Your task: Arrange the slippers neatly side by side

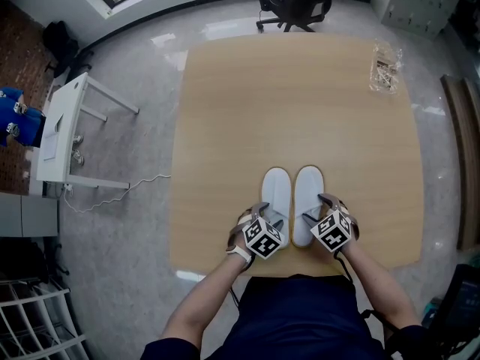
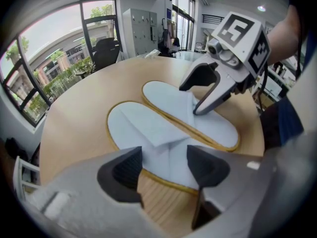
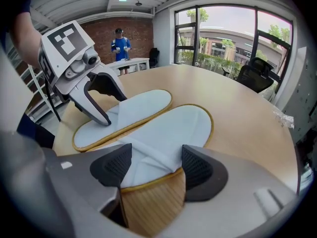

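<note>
Two white slippers with yellow trim lie flat, side by side and touching, toes pointing away, near the front edge of the wooden table (image 1: 300,103). In the head view the left slipper (image 1: 276,195) and right slipper (image 1: 308,193) are aligned. My left gripper (image 1: 268,217) is open with the left slipper's heel (image 2: 163,155) between its jaws. My right gripper (image 1: 318,208) is open over the right slipper's heel (image 3: 148,157). In the left gripper view the right gripper (image 2: 190,99) rests a fingertip on the right slipper (image 2: 168,95). The right gripper view shows the left gripper (image 3: 114,109) on the left slipper (image 3: 133,105).
A clear plastic packet (image 1: 385,67) lies at the table's far right corner. A black office chair (image 1: 296,2) stands beyond the far edge. A small white side table (image 1: 64,130) and a cable are on the floor to the left. A person in blue (image 3: 120,46) stands far off.
</note>
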{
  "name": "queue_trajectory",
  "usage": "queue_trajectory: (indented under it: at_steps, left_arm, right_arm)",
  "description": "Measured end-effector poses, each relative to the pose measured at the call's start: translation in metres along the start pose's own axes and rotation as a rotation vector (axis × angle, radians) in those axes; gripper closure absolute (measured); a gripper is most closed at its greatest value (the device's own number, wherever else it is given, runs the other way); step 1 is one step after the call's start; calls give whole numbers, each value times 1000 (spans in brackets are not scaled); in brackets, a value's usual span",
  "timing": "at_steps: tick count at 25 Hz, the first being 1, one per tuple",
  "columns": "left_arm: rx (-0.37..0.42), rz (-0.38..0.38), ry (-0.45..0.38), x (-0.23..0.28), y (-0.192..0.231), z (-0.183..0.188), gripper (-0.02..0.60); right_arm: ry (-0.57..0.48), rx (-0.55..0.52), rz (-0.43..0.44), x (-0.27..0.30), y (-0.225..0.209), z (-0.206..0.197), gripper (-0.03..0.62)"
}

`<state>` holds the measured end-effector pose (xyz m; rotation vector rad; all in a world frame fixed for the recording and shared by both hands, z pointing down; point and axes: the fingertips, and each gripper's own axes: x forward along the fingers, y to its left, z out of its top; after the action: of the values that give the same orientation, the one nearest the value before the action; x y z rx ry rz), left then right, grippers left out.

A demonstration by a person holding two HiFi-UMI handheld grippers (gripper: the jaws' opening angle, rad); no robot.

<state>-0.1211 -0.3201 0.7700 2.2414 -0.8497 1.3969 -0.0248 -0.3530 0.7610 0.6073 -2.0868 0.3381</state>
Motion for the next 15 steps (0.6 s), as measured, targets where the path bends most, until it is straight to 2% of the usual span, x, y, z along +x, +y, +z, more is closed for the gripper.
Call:
queue_trajectory:
  at_steps: [15]
  left_arm:
    - [-38, 21, 9, 0, -2, -1, 301]
  right_arm:
    - [-3, -23, 18, 1, 0, 0, 267]
